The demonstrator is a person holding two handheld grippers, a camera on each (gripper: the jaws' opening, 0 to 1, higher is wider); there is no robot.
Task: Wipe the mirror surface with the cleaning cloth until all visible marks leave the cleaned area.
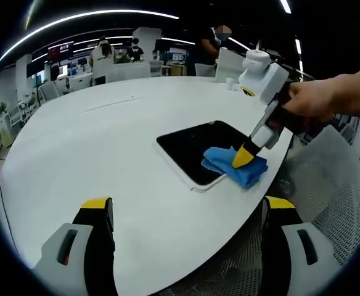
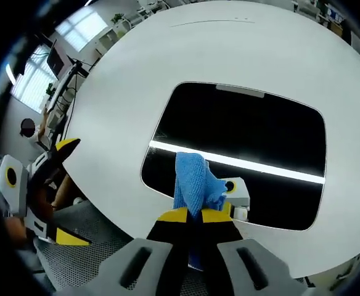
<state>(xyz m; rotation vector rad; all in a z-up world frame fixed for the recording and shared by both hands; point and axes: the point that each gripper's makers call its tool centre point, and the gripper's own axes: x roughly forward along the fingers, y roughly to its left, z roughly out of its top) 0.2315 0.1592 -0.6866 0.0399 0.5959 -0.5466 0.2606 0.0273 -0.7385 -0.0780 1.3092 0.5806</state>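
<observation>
One mirror (image 1: 195,151), one blue cleaning cloth (image 1: 235,165) and two grippers are what we count on the white oval table (image 1: 106,160). We can read no brand, label or writing on any of them; the screens far back in the room are too small and blurred to make out.

In the left gripper view we see the left gripper (image 1: 186,213) hovering near the table's edge with its yellow-tipped jaws wide apart and nothing between them. The right gripper (image 1: 246,155), held by a person's hand (image 1: 319,102), comes in from the right and presses the cloth onto the mirror's near corner.

In the right gripper view our right gripper (image 2: 195,214) has its jaws together, clamped on the cloth (image 2: 195,179), which lies bunched on the dark mirror (image 2: 248,132) near its lower edge. A bright ceiling-light strip reflects across the glass. The left gripper (image 2: 50,185) shows at the left, beyond the table (image 2: 137,68), above a mesh chair (image 2: 81,259). Chairs, desks and a few people stand well behind the table.
</observation>
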